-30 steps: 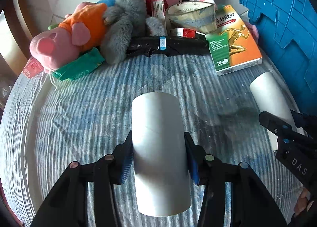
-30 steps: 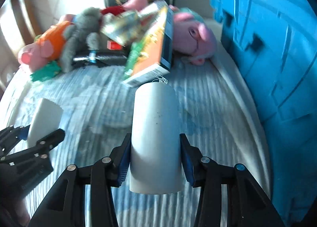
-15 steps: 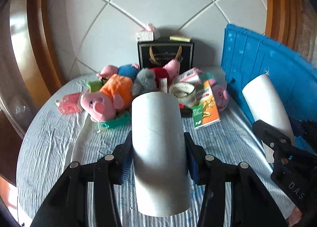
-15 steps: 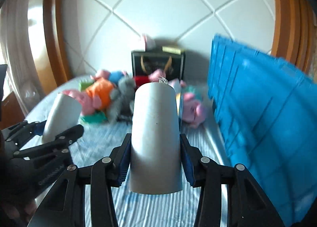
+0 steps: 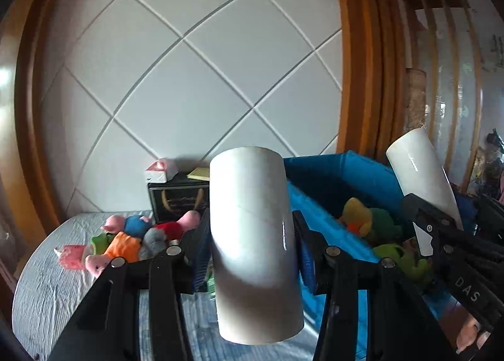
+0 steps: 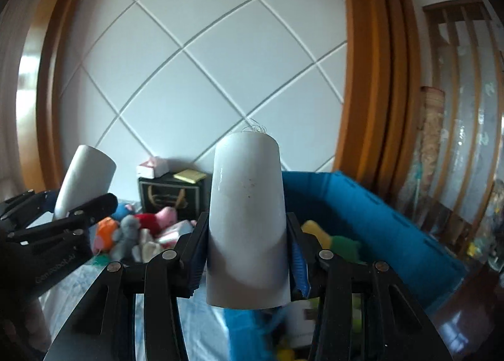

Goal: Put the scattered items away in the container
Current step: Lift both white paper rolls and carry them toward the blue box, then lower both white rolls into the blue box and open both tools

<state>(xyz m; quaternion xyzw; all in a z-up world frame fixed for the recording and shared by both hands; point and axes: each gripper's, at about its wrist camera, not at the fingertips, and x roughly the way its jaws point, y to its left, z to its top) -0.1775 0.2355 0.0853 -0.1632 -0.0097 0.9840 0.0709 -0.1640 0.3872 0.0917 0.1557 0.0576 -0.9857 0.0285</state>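
A white wall (image 5: 195, 77) crossed by diagonal grooves fills the back. Orange-brown wooden trim (image 5: 359, 55) frames it (daylight glares at left). Wooden slats (image 6: 456, 83) stand right.

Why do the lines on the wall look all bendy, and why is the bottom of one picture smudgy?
Left wrist view: the fisheye lens bows the wall grooves and wooden frame; a glare streak sits on the white tube. Right wrist view: same bending, and the blue bin is smeared with blur near the bottom edge.
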